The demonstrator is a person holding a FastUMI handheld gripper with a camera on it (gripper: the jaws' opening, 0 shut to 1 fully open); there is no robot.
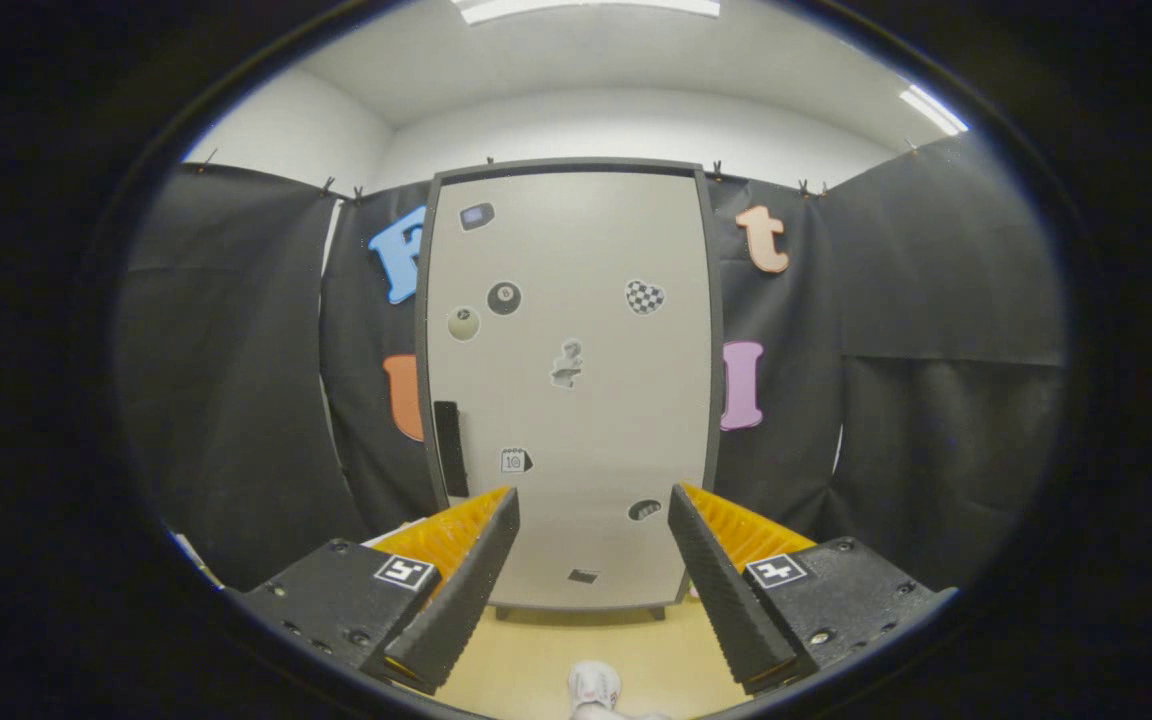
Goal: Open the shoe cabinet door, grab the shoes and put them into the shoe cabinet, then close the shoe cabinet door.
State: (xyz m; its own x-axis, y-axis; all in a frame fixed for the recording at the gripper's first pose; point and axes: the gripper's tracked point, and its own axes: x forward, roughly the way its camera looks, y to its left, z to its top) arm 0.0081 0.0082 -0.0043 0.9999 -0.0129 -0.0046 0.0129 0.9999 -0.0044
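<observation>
The shoe cabinet (566,390) stands upright straight ahead, beyond my fingers, with its pale grey door shut inside a dark frame. A black vertical handle (450,448) sits on the door's left side, low down, just above my left finger. Several small stickers dot the door. My gripper (593,502) is open, with nothing between its fingers, well short of the cabinet. Close below me, between the fingers, the tip of a white shoe (594,688) lies on the tan floor.
Black cloth walls (236,400) flank the cabinet on both sides. Tan floor (576,645) stretches between me and the cabinet's feet. A white wall and ceiling lights rise above the booth.
</observation>
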